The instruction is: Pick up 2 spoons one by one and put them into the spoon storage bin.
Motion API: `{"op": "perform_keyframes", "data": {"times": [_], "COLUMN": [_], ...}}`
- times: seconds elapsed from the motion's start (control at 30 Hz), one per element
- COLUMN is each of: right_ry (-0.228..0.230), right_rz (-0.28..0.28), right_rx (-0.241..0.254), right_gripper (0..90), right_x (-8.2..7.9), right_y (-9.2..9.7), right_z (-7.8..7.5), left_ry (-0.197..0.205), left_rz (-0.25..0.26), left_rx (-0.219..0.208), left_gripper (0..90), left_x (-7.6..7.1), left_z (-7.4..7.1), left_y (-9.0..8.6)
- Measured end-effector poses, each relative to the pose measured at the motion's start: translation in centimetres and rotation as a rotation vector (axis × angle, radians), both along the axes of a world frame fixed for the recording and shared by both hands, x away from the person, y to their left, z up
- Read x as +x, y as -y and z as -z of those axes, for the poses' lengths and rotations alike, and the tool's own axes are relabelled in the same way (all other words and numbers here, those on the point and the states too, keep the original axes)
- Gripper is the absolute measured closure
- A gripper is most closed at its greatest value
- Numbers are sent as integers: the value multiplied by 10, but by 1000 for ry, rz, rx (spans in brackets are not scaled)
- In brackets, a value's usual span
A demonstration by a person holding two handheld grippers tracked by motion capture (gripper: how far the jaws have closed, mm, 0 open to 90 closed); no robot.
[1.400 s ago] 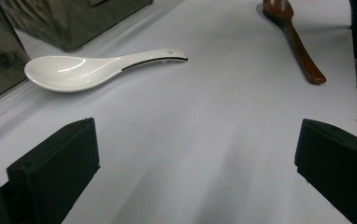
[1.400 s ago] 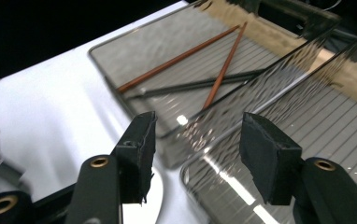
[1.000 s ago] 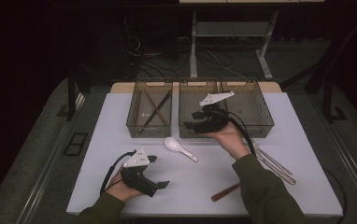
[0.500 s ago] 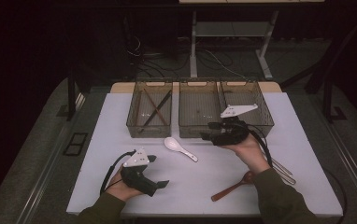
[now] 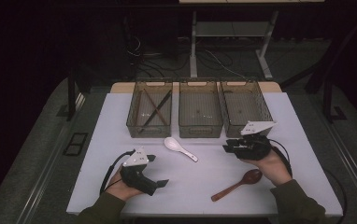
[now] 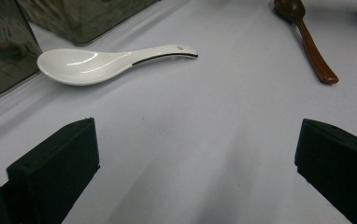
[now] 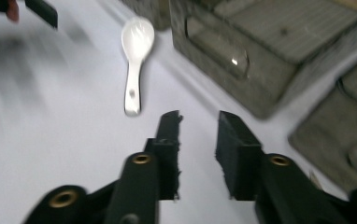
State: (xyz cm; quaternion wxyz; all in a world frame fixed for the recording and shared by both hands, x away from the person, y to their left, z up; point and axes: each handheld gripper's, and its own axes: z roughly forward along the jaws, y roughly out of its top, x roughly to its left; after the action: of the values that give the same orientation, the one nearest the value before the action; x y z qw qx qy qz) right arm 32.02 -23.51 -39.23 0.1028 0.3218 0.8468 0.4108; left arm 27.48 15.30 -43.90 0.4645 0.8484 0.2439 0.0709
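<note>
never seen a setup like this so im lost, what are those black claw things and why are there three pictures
Those are hand-held tools, not a robot: a person holds a black two-jaw gripper in each hand. The left gripper has its jaws wide open. The right gripper has just been closing its jaws, with a narrow gap left and nothing between them.

The high view looks down on the white table from above. The other two pictures come from a camera riding on each gripper, looking along its jaws.

On the table lie a white ceramic soup spoon, a brown wooden spoon and three clear plastic bins; the left one holds dark chopsticks. Nothing is held.
</note>
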Motion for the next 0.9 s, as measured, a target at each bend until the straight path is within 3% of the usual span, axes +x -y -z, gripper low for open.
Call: {"op": "perform_keyframes", "data": {"times": [0.23, 0.47, 0.9], "right_ry": [-43, -81, -136], "right_rz": [-3, 20, 44], "right_rx": [-60, -104, -180], "right_gripper": [894, 899, 899], "right_x": [-19, -29, -25], "right_y": [30, 48, 56], "right_z": [14, 29, 42], "left_ry": [5, 7, 8], "left_rz": [2, 0, 4], "left_rx": [5, 3, 10], "left_gripper": [0, 0, 0], "left_x": [-1, -1, -2], "left_z": [-1, -1, -1], "left_y": [0, 1, 2]}}
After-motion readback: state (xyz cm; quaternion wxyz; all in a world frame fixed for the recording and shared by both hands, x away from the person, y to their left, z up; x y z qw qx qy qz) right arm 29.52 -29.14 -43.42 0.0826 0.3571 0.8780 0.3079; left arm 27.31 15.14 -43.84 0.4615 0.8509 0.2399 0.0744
